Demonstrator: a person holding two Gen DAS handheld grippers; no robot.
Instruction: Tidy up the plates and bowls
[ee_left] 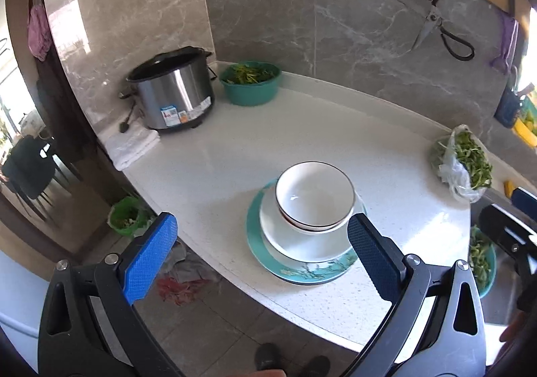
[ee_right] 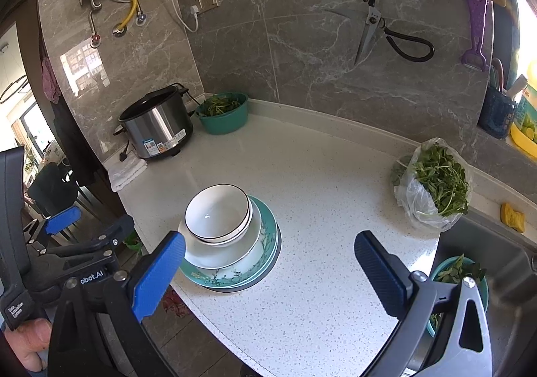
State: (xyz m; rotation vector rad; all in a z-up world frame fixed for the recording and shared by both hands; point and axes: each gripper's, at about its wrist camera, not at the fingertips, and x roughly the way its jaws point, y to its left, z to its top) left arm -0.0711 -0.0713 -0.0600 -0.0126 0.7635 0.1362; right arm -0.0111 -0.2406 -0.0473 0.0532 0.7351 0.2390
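The left gripper is held with its two blue-padded fingers spread wide apart, nothing between them, tilted downward and raised above the stack of bowls and plates, touching nothing. The right gripper has its blue fingers equally wide apart and empty, raised just to the right of that stack. In the right wrist view the left gripper sits to the left of the stack, and a bare thumb grips its black handle at the lower left edge.
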